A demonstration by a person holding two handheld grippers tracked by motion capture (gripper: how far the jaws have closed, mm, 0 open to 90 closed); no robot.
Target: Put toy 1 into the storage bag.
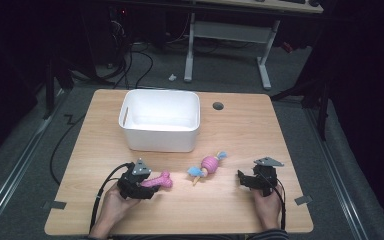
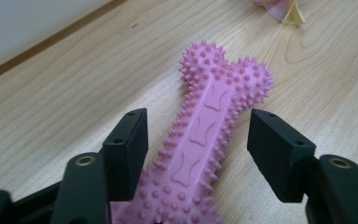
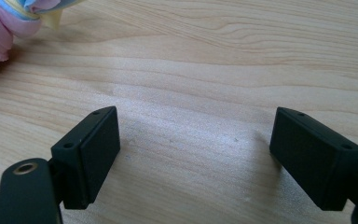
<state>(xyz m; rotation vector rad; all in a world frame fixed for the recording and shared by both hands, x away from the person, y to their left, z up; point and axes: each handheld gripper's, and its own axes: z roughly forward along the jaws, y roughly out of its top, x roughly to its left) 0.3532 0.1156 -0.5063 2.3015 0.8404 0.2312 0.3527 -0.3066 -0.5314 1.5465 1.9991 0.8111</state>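
- The white rectangular plastic bin [image 1: 160, 119] stands on the light wooden table [image 1: 240, 125], toward its far side, and serves as landmark here.
- The pink spiked rubber bone-shaped toy [image 1: 159, 181] lies flat on the table on the near side of the bin, in front of its left half and well apart from it.
- The left gripper [image 1: 147, 190] sits at the bone's near end. In the left gripper view its jaws stand partly apart on either side of the bone's shaft [image 2: 193, 154]; the left pad seems to brush the spikes, though I cannot tell for sure, and the right pad stands clear.
- A pink ribbed ball-shaped toy with blue and yellow fabric ends [image 1: 208, 166] lies near the bin's right front corner, to the right of the bone.
- The right gripper [image 1: 242, 179] rests on the table farther right of the bin, beyond that toy, jaws spread wide over bare wood [image 3: 191, 154].
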